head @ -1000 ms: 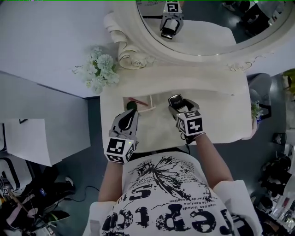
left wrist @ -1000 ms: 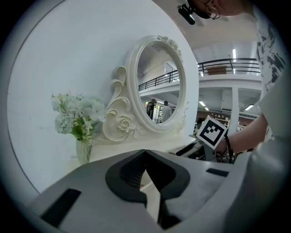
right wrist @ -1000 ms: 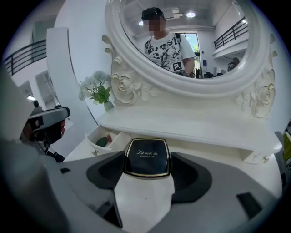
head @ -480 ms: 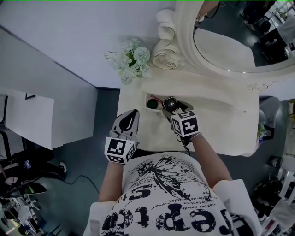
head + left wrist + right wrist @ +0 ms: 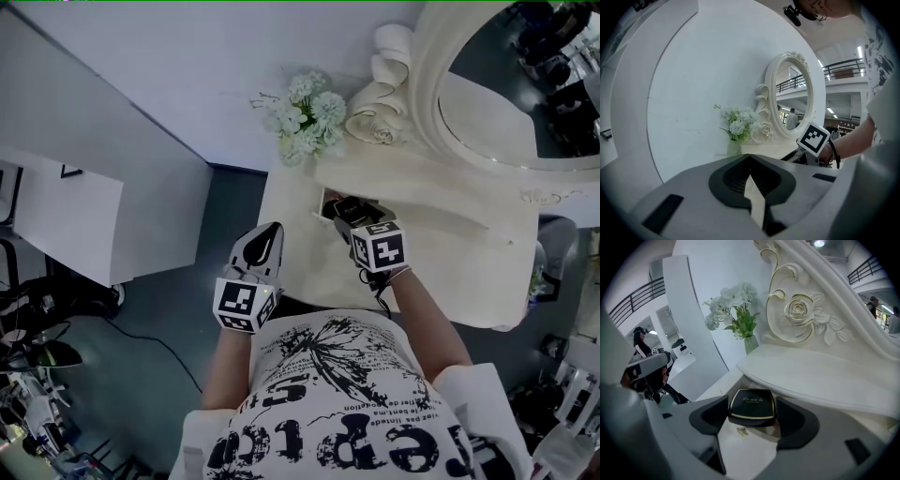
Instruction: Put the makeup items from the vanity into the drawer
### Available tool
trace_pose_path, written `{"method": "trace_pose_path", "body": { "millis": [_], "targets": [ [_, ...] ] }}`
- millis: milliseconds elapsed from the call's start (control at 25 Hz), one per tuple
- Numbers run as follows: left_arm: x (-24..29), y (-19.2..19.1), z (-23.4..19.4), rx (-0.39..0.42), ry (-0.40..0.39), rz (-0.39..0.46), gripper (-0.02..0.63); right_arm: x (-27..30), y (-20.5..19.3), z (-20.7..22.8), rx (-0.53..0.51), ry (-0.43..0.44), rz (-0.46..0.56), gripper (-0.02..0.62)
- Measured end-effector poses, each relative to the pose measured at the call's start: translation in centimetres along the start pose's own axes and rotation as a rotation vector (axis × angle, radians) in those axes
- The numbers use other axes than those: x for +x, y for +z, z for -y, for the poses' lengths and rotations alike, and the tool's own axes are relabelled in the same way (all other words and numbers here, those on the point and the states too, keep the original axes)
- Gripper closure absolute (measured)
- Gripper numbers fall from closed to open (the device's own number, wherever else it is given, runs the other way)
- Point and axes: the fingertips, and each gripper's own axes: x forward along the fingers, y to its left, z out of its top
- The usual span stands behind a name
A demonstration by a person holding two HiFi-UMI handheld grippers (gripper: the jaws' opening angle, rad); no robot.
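Observation:
My right gripper is shut on a black square compact with gold lettering on its lid. It holds the compact over the small open drawer at the left end of the cream vanity top. The gripper hides most of the drawer, so I cannot see what lies inside. In the right gripper view a small gold piece shows on the pale surface just under the compact. My left gripper is shut and empty, off the vanity's left front corner; its pads meet.
An oval mirror in a carved cream frame stands at the back of the vanity. A vase of white flowers sits at the back left corner. White wall panels and cables on the floor lie to the left.
The right gripper has carried the compact left from the middle of the vanity to the drawer. The left gripper has drawn back from the drawer past the vanity's left edge.

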Motion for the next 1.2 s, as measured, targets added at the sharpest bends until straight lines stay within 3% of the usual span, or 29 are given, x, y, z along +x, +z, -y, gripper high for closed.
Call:
{"method": "trace_pose_path", "body": {
  "millis": [680,720,800,1000,1200],
  "targets": [
    [1.7,1.5,2.0,0.053,-0.111,0.033,0.588,-4.3,1.5,1.6,0.018,-0.12,0.163,0.271],
    [1.8,1.8,2.3,0.064,-0.118,0.035,0.586,-5.0,1.6,1.8,0.024,-0.132,0.18,0.286],
    [2.1,2.4,3.0,0.085,-0.138,0.043,0.587,-6.4,1.9,2.6,0.035,-0.176,0.227,0.411],
    [3.1,3.7,4.7,0.117,-0.192,0.058,0.586,-10.2,2.8,3.9,0.017,-0.266,0.352,0.545],
    [3.6,5.1,6.2,0.148,-0.228,0.071,0.586,-14.0,4.2,3.5,-0.056,-0.251,0.528,0.577]
  ]
}}
